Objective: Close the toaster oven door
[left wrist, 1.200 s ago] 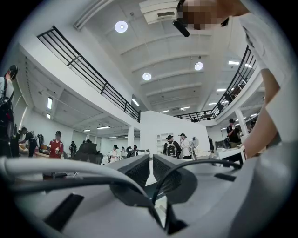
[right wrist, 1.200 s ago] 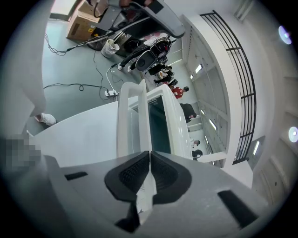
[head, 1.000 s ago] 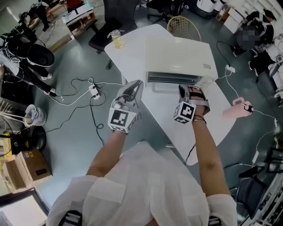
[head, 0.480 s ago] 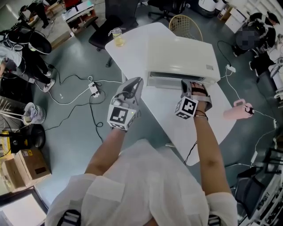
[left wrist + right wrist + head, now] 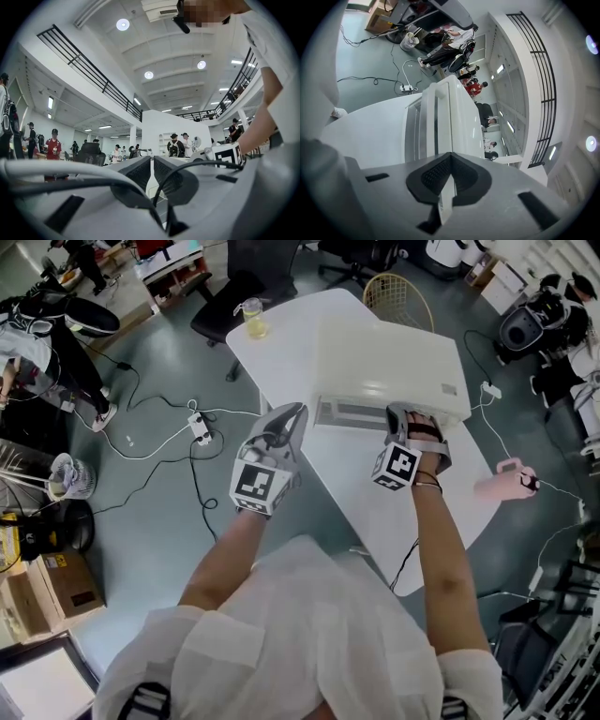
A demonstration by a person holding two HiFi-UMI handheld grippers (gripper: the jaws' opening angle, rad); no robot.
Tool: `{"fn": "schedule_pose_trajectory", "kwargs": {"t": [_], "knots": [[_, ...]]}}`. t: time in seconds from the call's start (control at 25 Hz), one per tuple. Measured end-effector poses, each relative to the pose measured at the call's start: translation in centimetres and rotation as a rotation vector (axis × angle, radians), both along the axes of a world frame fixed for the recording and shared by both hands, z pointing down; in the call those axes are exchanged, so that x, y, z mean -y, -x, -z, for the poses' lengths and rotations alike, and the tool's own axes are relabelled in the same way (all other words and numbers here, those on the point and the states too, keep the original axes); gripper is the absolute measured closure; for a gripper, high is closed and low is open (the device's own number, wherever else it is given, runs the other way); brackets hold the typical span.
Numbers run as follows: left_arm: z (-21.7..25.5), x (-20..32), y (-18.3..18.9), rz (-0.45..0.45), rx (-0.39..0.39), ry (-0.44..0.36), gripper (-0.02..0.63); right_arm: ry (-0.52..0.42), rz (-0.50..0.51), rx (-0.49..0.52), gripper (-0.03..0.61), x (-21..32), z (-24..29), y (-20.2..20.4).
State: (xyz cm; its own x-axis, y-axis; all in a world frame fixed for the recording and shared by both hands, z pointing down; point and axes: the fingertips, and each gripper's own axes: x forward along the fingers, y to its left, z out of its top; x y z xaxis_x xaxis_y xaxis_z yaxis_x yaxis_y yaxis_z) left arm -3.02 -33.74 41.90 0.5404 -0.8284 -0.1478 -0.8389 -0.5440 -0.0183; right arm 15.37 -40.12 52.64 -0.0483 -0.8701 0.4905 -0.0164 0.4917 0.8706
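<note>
White toaster oven point(image 5: 389, 357) is sitting at the far side of the table point(image 5: 375, 512). I am holding my right claw point(image 5: 449, 164), jaws together on nothing, against its door point(image 5: 352, 413) as a blunt pusher; swinging it up likely needs no grip. Left claw point(image 5: 152, 171), likewise closed and empty, is idling near left. Compared with a second ago, the right claw is standing farther in and the door is standing steeper, nearly shut.

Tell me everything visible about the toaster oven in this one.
The toaster oven is a cream-white, smooth-sided box standing upright on the white table. Its door, with a white bar handle, looks raised almost shut or shut. The shut right gripper points at its front; contact is unclear.
</note>
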Motion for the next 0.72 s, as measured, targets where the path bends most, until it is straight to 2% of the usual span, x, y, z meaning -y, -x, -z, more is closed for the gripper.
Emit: {"fn": "schedule_pose_trajectory", "kwargs": {"t": [0.52,0.64,0.72], "knots": [[-0.2,0.7,1.1,0.016,-0.002,0.007,0.591,-0.016,0.01,-0.002,0.577,0.6,0.3,0.5],[0.8,0.8,1.1,0.014,-0.012,-0.005,0.591,-0.027,-0.011,0.046,0.577,0.2,0.9,0.1],[1.3,0.7,1.0,0.009,-0.014,-0.012,0.591,-0.033,-0.042,0.126,0.577,-0.3,1.7,-0.3]]}}
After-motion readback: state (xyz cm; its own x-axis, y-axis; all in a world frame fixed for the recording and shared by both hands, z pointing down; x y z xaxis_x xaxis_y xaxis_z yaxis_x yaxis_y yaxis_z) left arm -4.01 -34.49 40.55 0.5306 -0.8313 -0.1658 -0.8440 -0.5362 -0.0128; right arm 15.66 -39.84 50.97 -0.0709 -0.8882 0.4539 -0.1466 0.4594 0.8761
